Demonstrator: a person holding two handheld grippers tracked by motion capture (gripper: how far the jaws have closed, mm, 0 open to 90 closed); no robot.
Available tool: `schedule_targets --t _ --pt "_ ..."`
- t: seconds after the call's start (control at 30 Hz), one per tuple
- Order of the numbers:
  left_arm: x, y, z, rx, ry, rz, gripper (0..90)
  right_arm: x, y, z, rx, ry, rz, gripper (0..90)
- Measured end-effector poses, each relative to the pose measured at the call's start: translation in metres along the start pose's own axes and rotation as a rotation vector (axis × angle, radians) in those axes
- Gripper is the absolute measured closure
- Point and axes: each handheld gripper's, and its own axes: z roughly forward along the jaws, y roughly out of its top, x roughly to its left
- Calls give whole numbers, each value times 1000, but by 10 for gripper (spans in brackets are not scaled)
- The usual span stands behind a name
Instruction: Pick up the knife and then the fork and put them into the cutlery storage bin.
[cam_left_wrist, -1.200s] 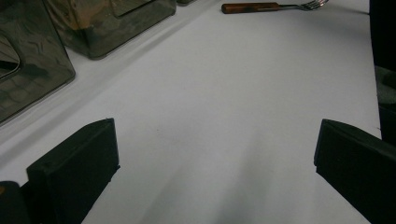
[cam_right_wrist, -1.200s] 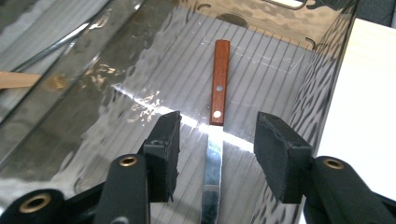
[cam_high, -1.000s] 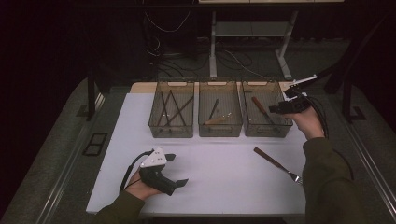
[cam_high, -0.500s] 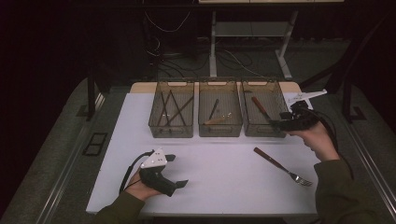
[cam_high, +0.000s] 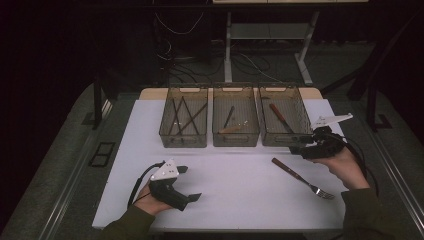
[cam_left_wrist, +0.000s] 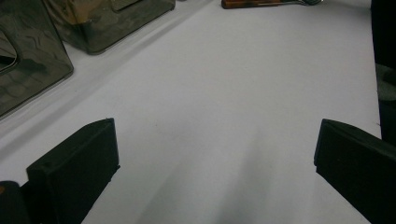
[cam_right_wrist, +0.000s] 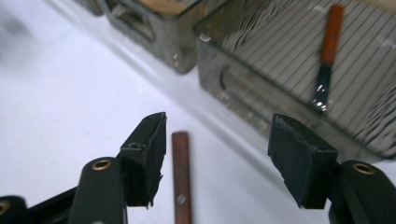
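A fork (cam_high: 300, 177) with a brown wooden handle lies on the white table (cam_high: 240, 185) at the right, handle end toward the bins. My right gripper (cam_high: 299, 148) hovers by that handle end, just in front of the right bin (cam_high: 285, 120). Its jaws have just been opening and grip nothing. In the right gripper view the handle (cam_right_wrist: 181, 177) lies on the table between the open jaws of the right gripper (cam_right_wrist: 217, 149). A brown-handled knife (cam_right_wrist: 327, 56) lies in the right bin. My left gripper (cam_high: 190, 183) rests at the front left, jaws wide open and empty (cam_left_wrist: 210, 158).
Three smoky clear bins stand in a row at the back. The left bin (cam_high: 183, 122) holds several dark sticks and the middle bin (cam_high: 235, 122) holds a utensil or two. Cables trail from both grippers. The table's front edge runs just below the left hand.
My right hand has come back from above the right bin toward the near side, down to the fork's handle end. The left hand has stayed put.
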Motion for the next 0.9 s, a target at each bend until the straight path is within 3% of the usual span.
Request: schedule_targets --t 0.4,0.6,0.9 --pt "-1 0 -3 -1 7 1 0 13 -18 5 104 27 -57 392" --pt "-1 0 -3 1 7 3 0 17 -24 8 160 12 -89 436" --pt "-2 0 -3 3 4 6 0 17 -25 15 231 28 -95 495"
